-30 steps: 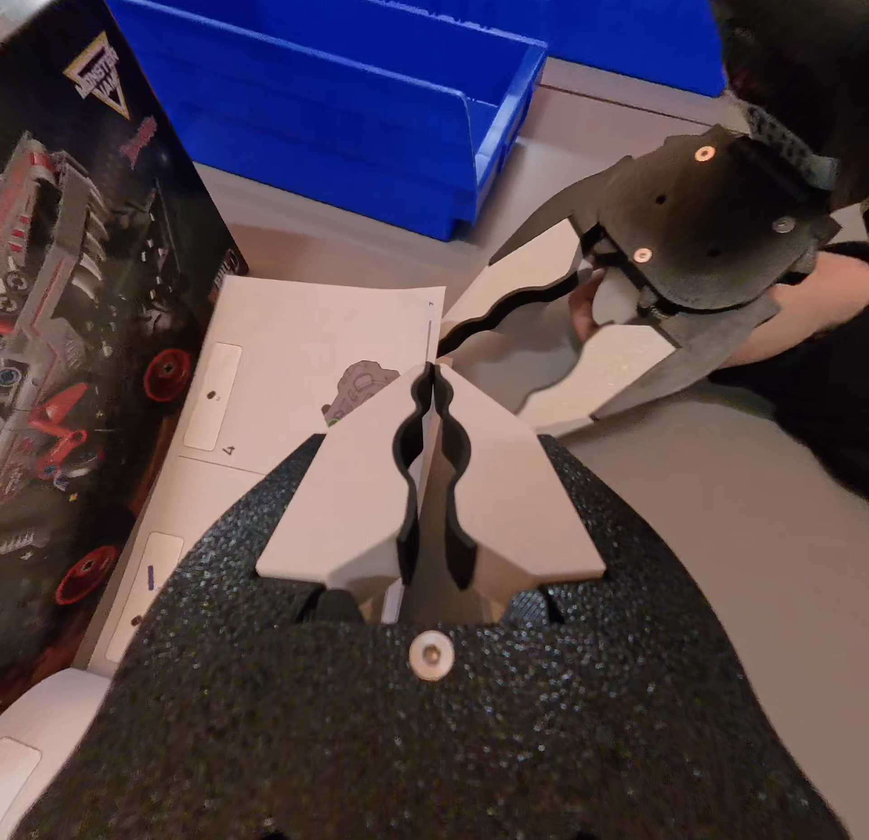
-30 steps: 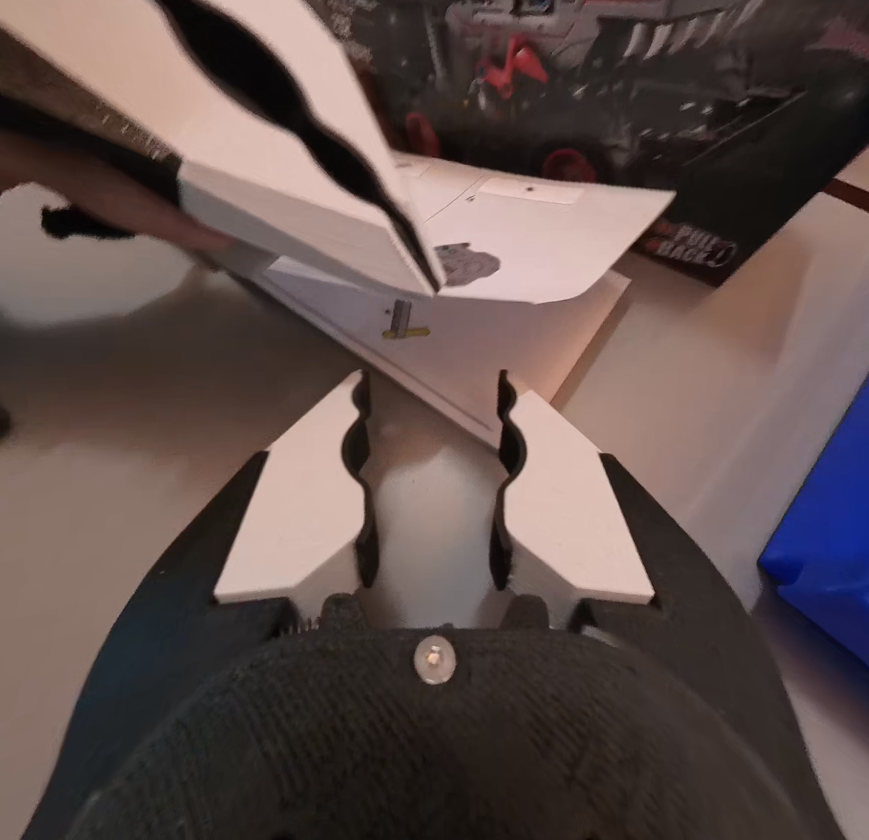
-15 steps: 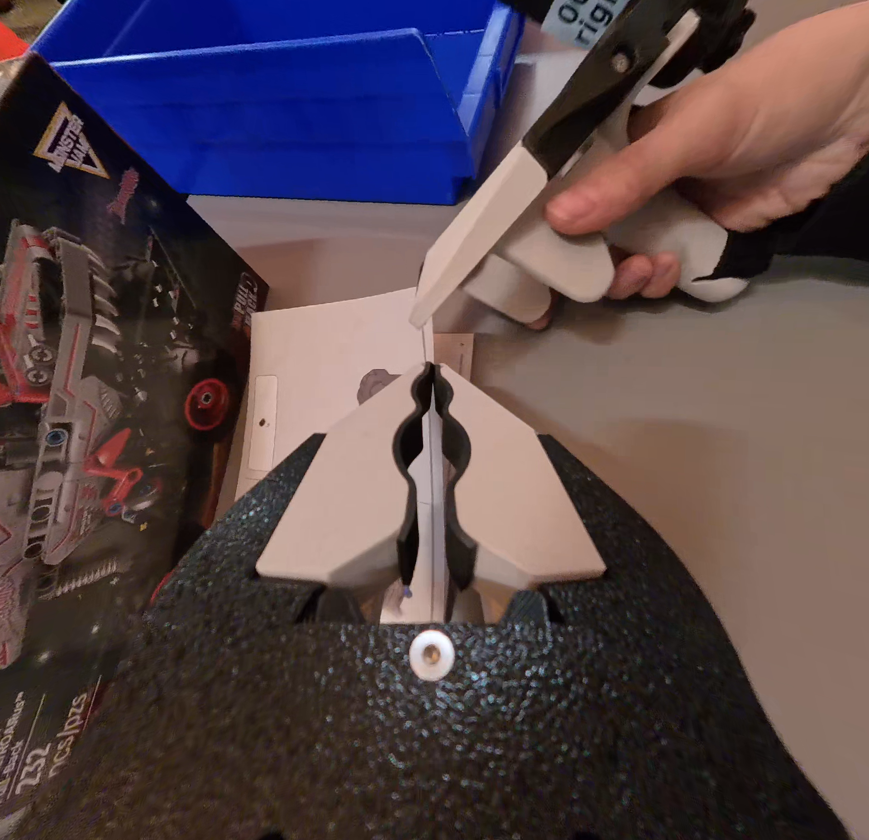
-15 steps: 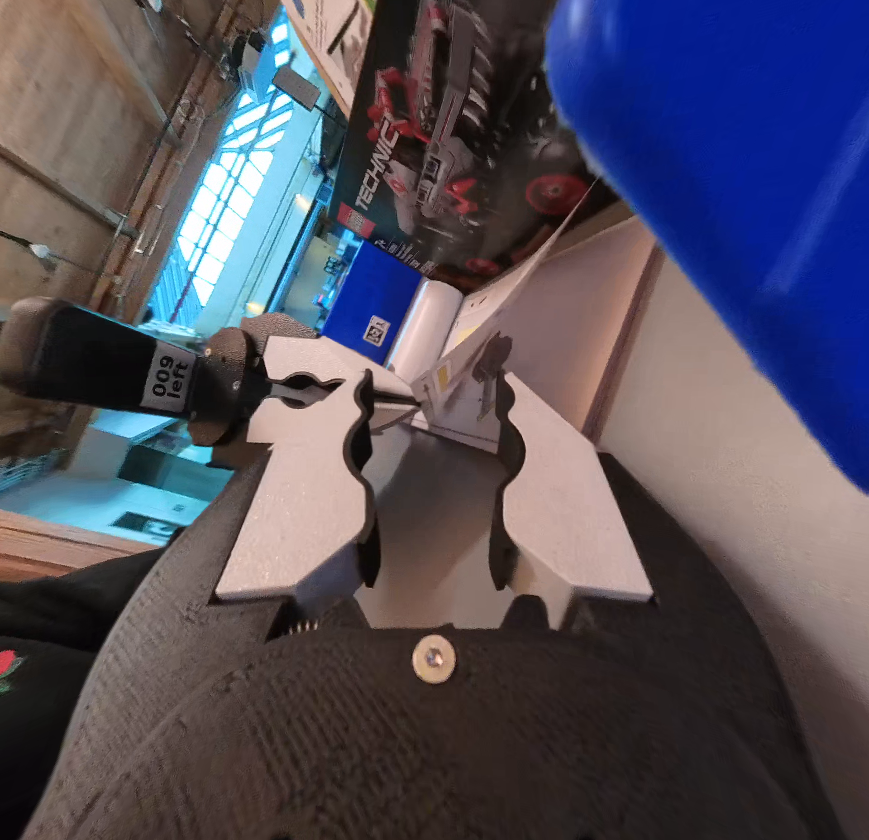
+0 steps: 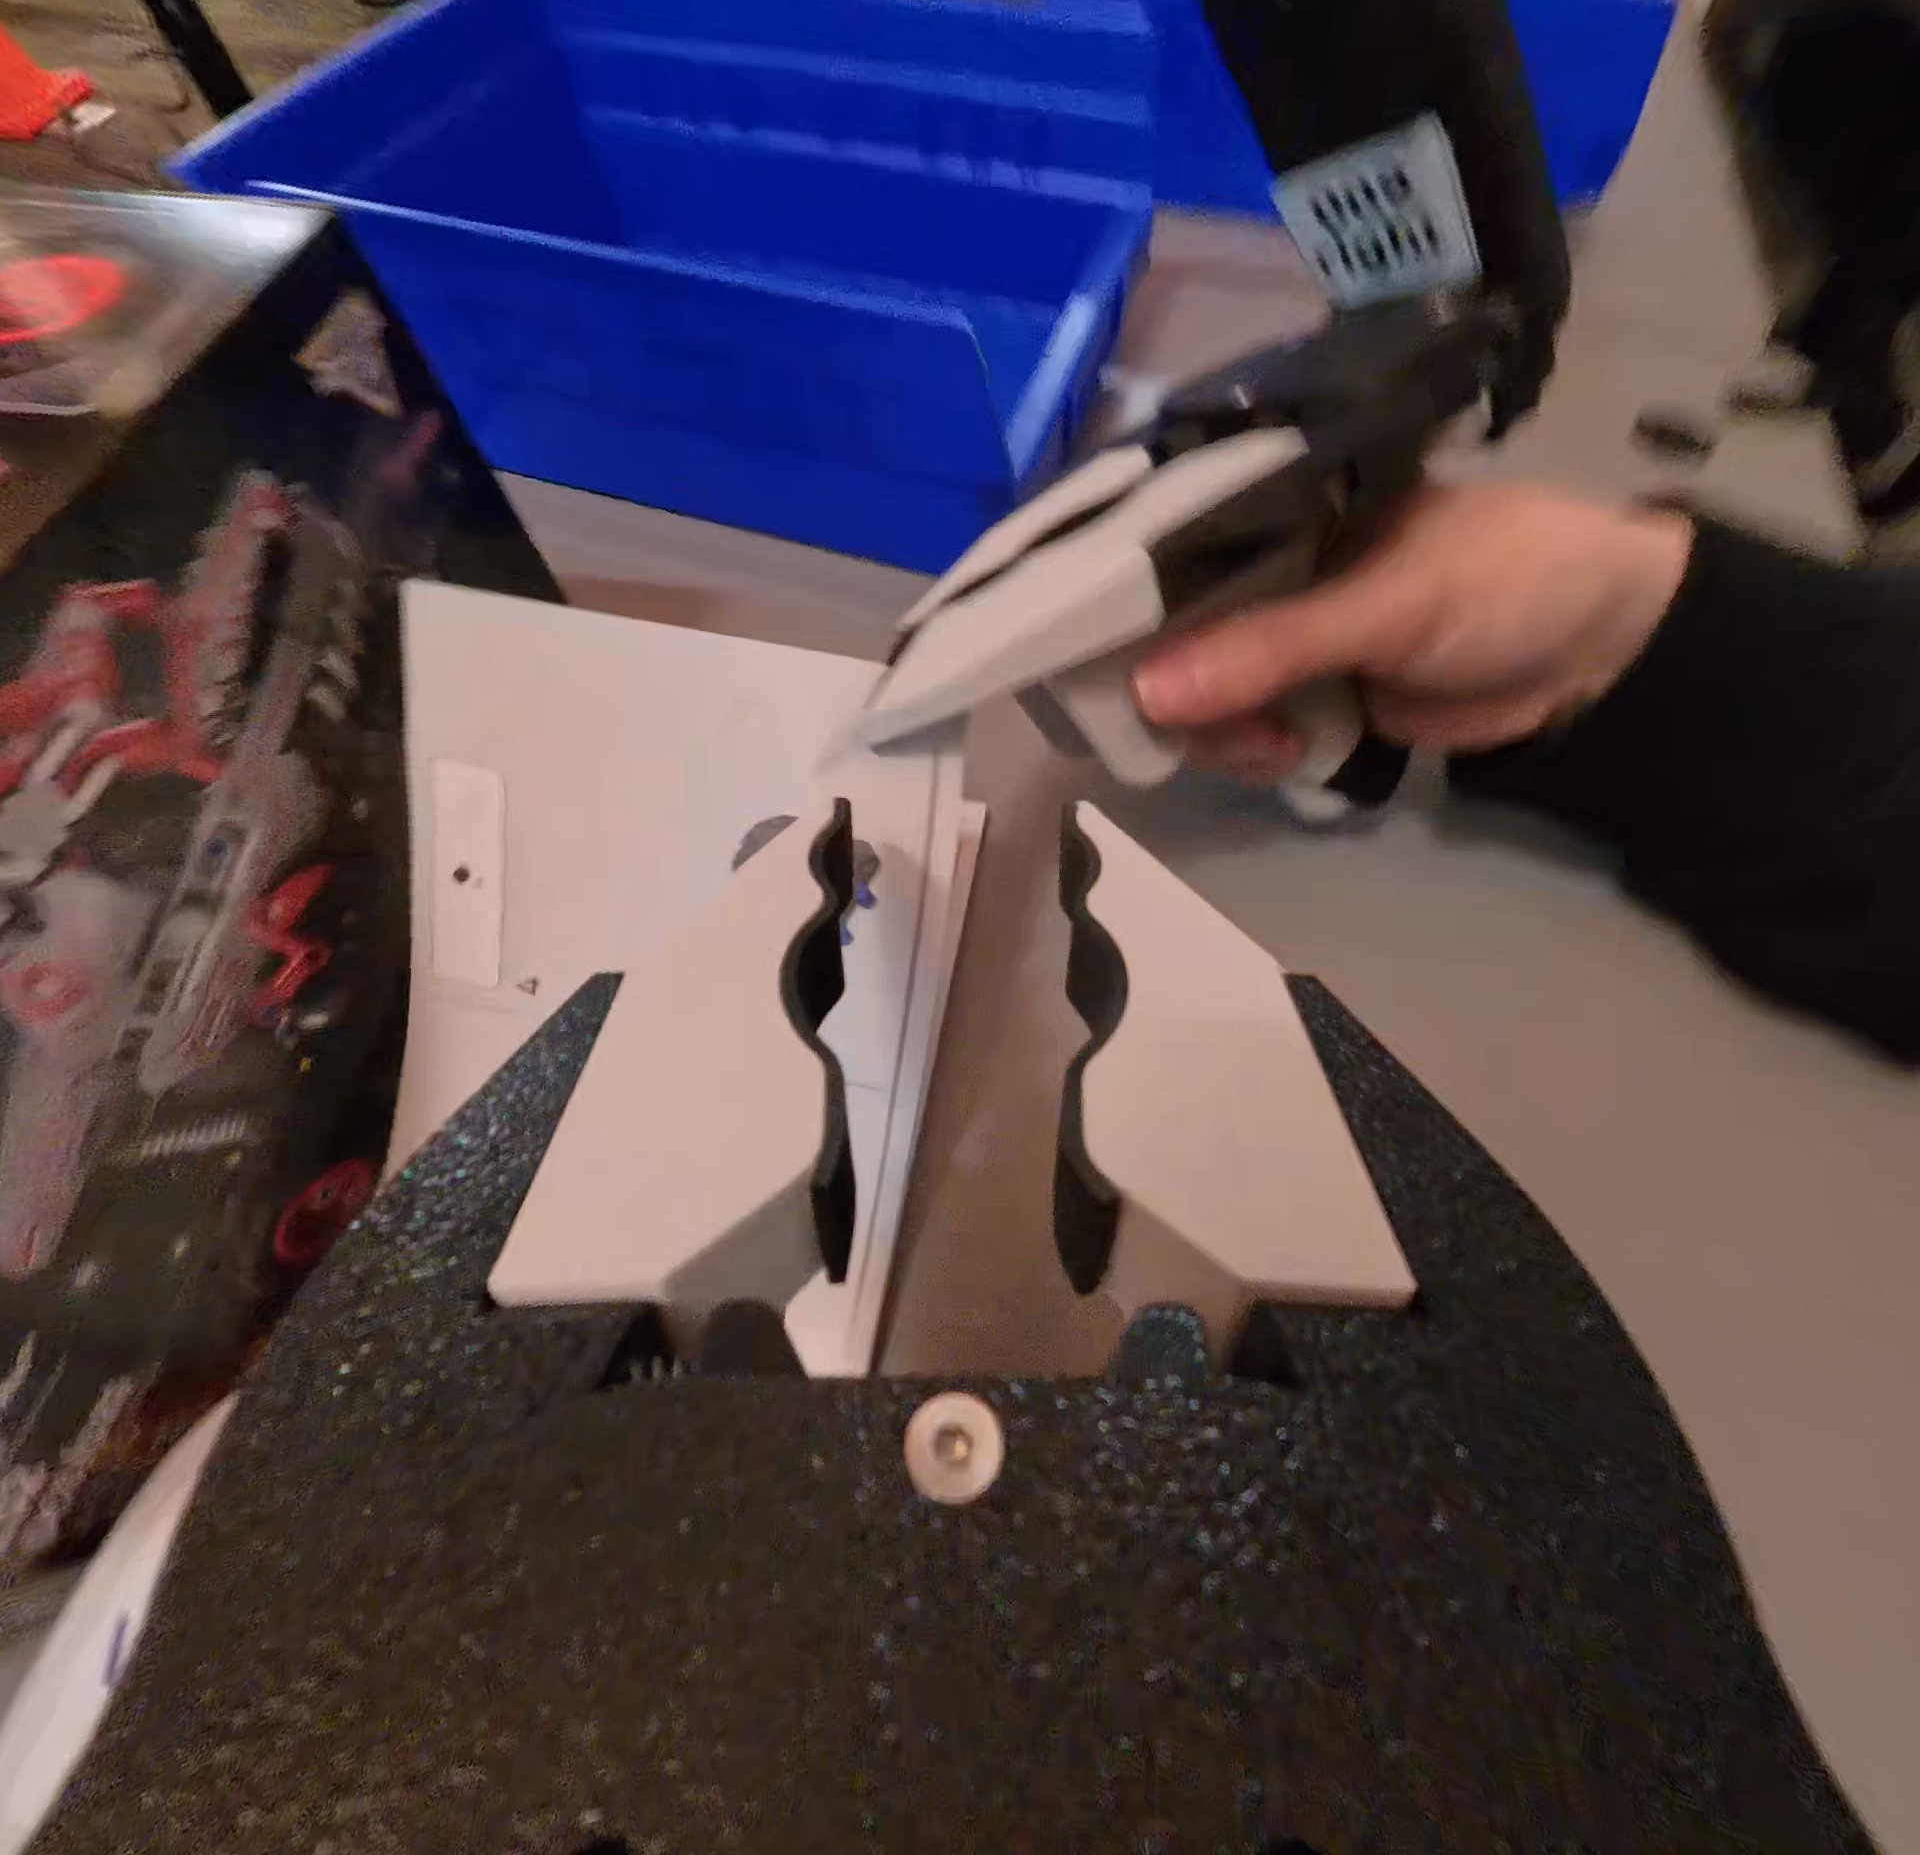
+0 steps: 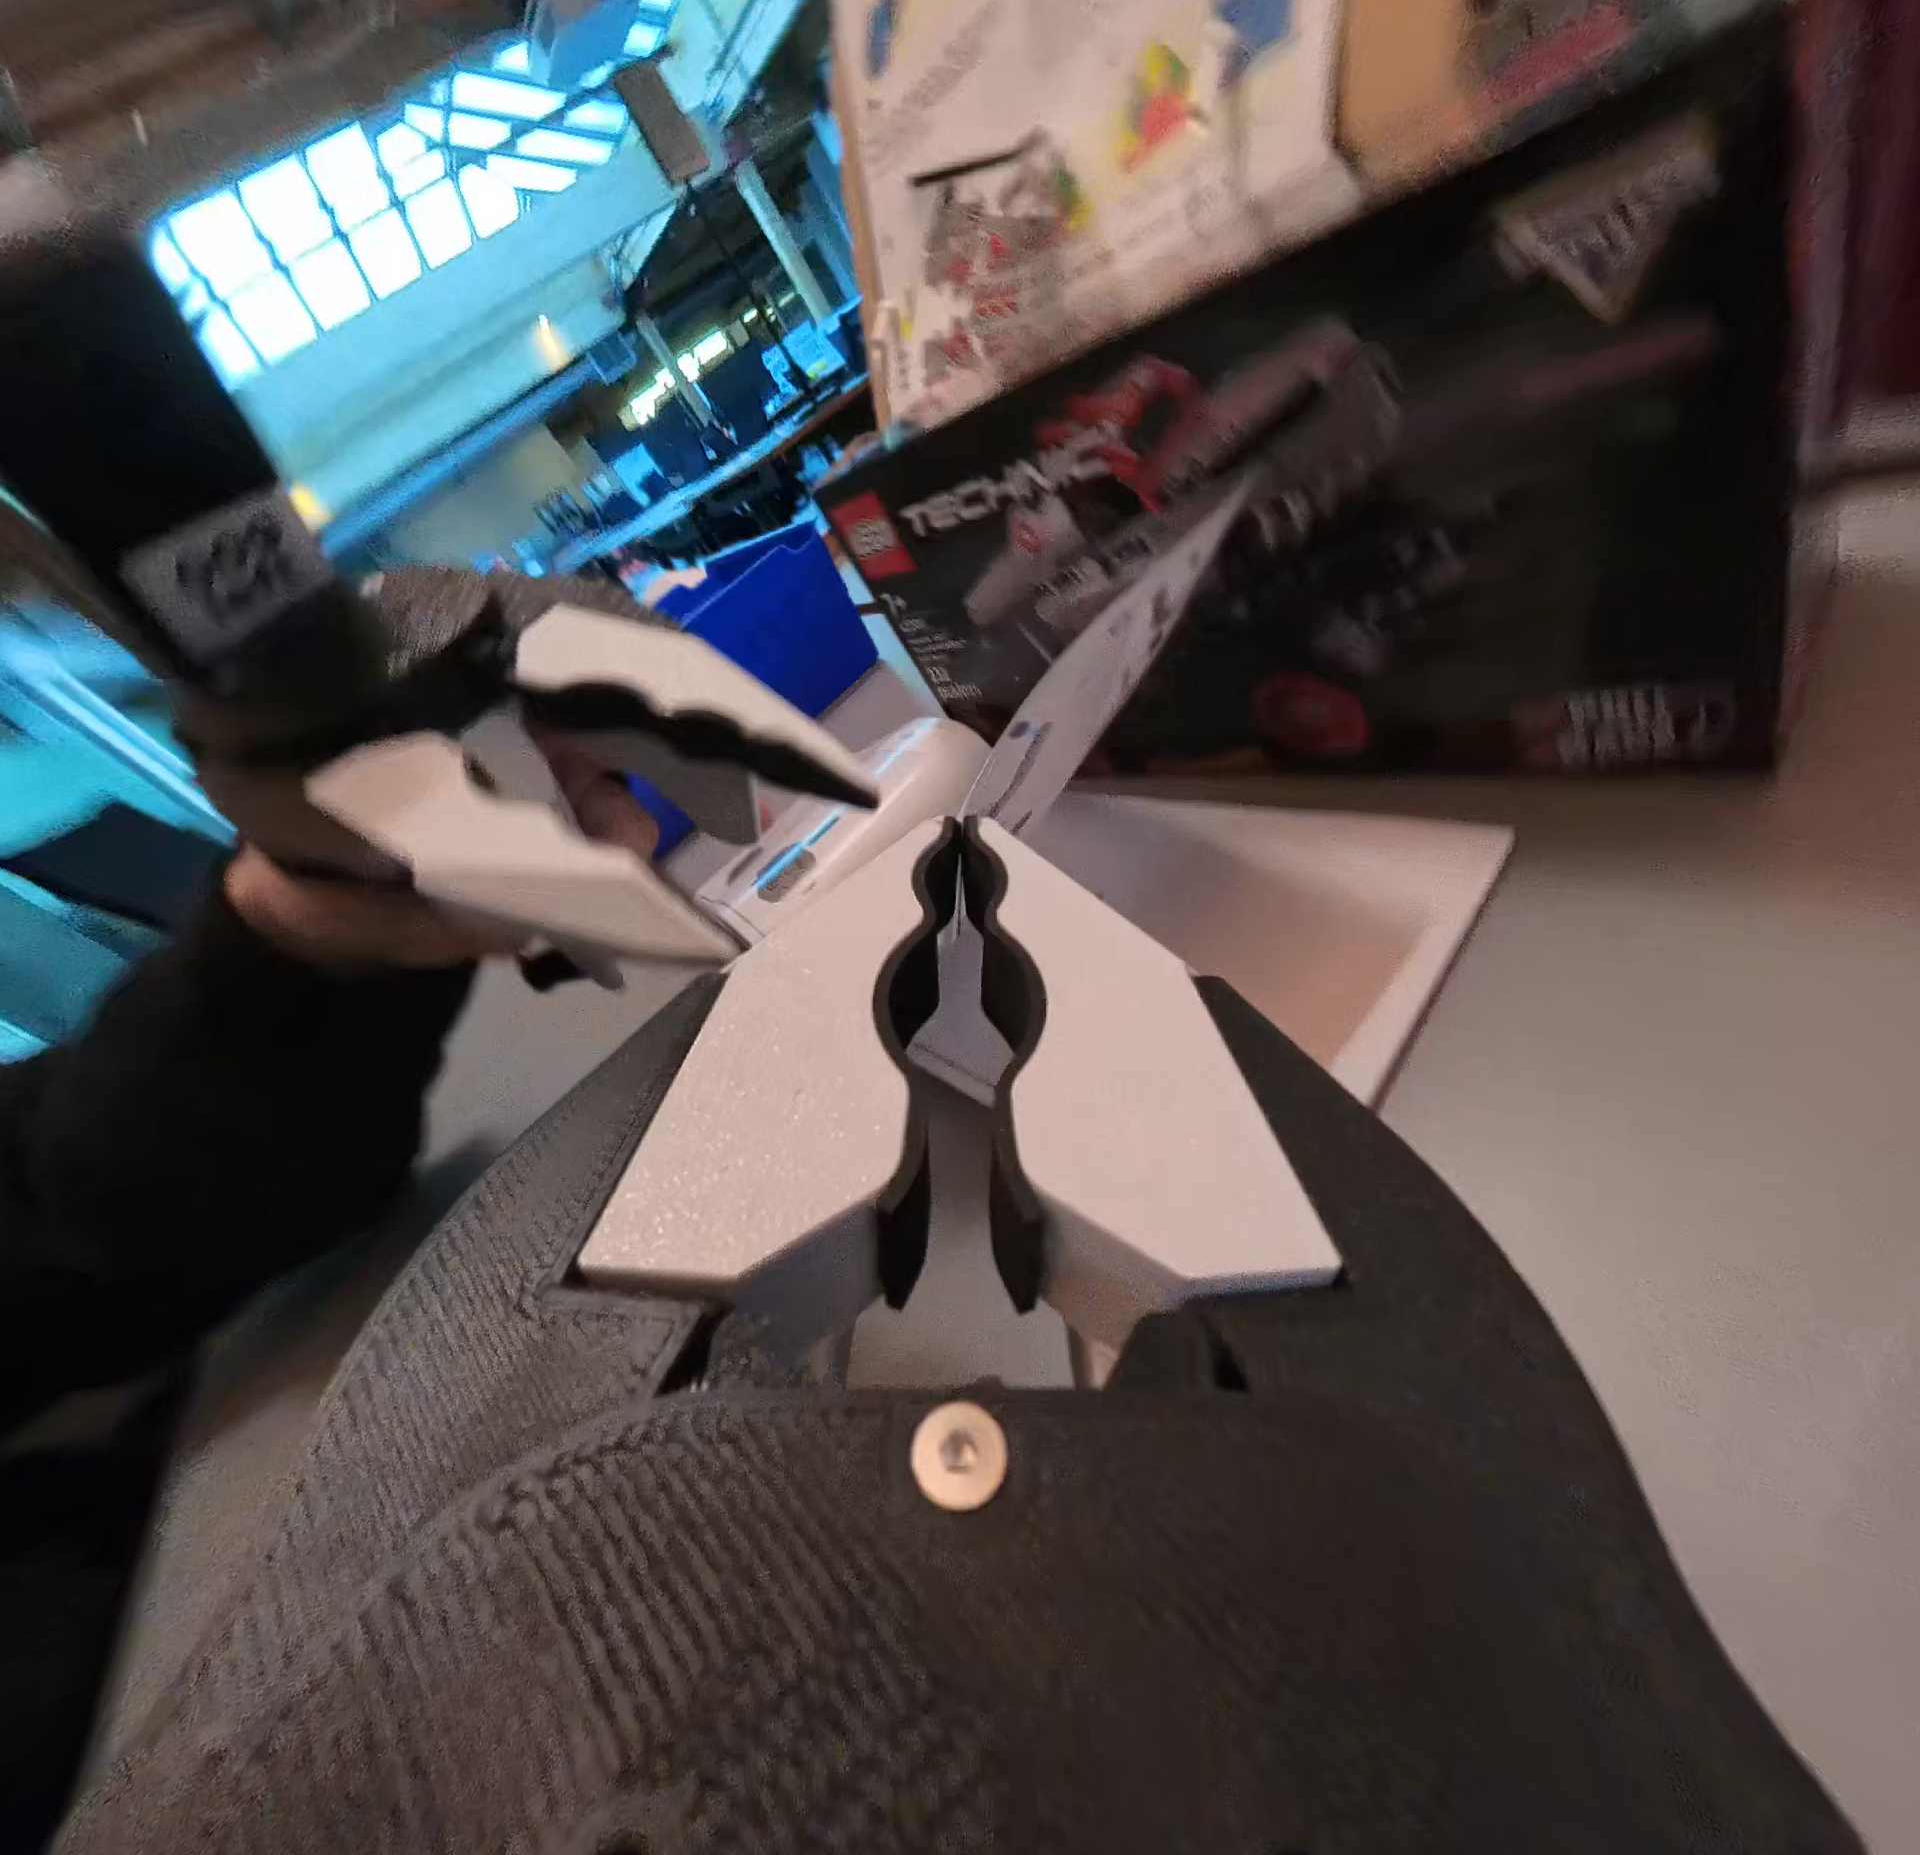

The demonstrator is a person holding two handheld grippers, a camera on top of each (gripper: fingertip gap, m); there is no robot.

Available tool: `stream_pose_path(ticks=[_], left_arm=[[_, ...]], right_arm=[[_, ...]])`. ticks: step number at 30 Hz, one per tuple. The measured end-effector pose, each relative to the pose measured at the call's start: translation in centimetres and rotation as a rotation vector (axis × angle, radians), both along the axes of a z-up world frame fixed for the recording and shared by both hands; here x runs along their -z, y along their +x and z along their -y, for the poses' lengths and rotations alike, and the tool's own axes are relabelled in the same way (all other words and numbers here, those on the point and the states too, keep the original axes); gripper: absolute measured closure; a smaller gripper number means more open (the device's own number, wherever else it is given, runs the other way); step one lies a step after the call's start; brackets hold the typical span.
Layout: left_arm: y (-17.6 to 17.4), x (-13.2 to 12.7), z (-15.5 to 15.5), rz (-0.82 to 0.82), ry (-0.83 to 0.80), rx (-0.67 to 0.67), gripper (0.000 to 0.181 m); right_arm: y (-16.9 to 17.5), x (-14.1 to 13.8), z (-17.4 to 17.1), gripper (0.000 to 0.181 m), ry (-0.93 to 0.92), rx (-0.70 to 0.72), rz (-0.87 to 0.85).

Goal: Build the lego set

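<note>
Booklet of lego instructions lies open on table, just right of black set box. Left wrist view: left gripper wide open, holding nothing, over booklet's right edge. Right wrist view: right gripper closed on a lifted page, box behind booklet.

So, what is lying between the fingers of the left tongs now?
In the left wrist view, the open left tongs have the instruction booklet's right page edges and bare grey table between them; nothing gripped.
</note>
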State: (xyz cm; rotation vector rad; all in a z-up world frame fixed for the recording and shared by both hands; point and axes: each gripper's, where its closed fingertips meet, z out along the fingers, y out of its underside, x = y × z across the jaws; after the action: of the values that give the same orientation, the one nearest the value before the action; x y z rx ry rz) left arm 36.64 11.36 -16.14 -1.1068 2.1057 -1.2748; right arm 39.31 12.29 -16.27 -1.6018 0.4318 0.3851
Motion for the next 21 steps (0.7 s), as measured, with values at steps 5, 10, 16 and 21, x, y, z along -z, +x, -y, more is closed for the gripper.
stream_pose_path(ticks=[5, 10, 16, 21], left_arm=[[-0.7, -3.6, -5.3, -0.1, -0.348, -0.252, 0.136], [-2.7, -3.3, -8.2, -0.211, -0.535, -0.315, 0.134], [-5.9, -2.5, -10.3, -0.224, -0.518, -0.335, 0.164], [-7.6, -1.3, -12.4, -0.209, -0.454, -0.338, 0.181]], right_arm=[[-4.0, -3.1, -2.7, 0.181, -0.089, 0.018, 0.594], [-8.7, -2.8, -6.1, 0.181, -0.219, -0.001, 1.016], [-12.1, -1.1, -8.7, 0.181, -0.286, -0.069, 1.232], [-14.1, -1.6, -9.3, 0.179, -0.19, -0.153, 1.145]])
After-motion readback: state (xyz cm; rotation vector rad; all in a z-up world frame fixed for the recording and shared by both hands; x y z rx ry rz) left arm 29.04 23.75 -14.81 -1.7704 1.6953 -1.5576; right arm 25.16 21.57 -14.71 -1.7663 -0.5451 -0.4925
